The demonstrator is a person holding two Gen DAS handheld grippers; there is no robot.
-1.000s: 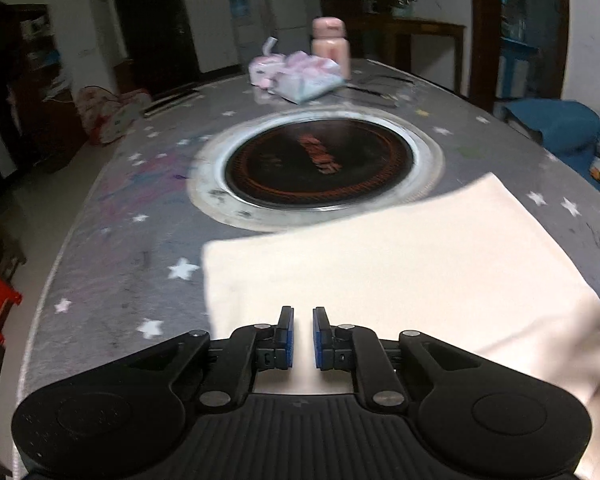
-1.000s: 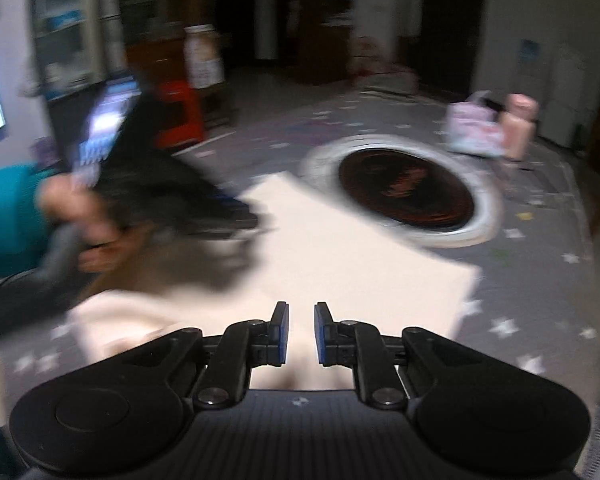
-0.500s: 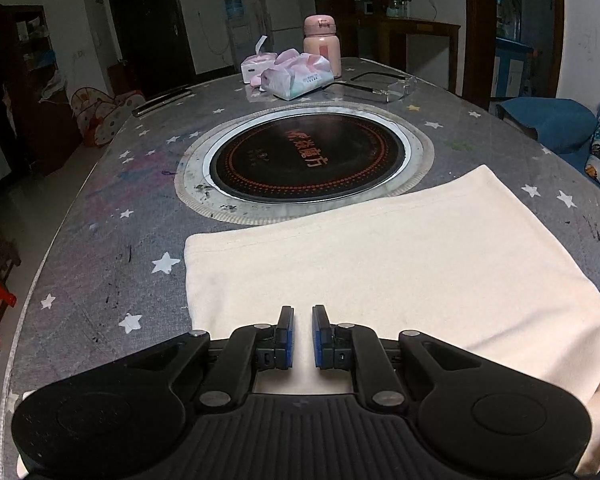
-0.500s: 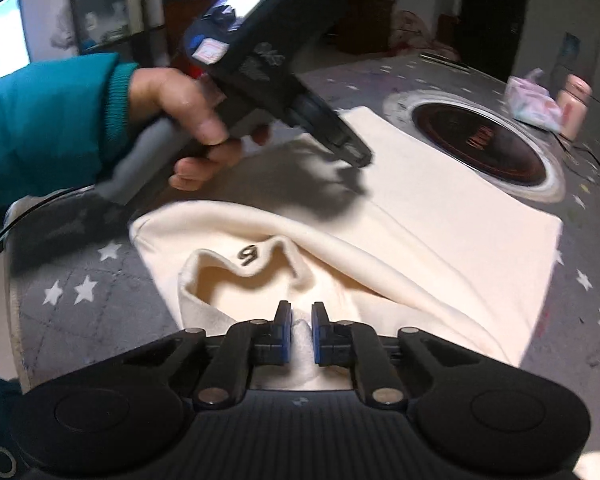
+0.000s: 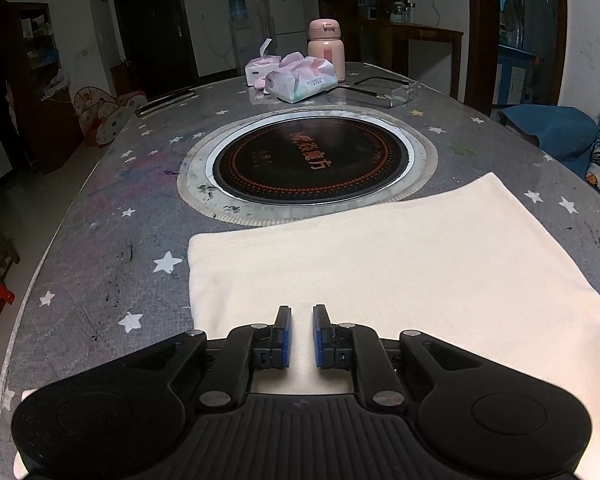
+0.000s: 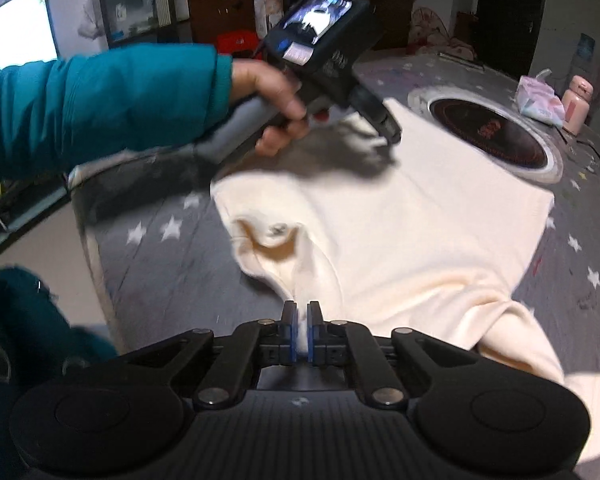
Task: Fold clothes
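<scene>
The cream shirt lies spread flat on the star-print tabletop, collar end near the person, far hem just beside the round inset hob; flat and smoothed presumably so a fold line can be picked cleanly.

Right claw is clenched on a pinch of cloth right by the neckline: white fabric shows between the blue pads, pulled up into a small ridge. That grip likely gives the shoulder/collar corner a handle for lifting over.

Left claw hangs over the shirt's left side w/ a narrow gap between its jaws, nothing pinched (cloth seen below, not between). In the right wrist view a hand in a teal sleeve holds it angled down at the cloth, prob. ready to take the matching spot.

Tissue packs and pink flask sit well apart, clear of the folding area.
</scene>
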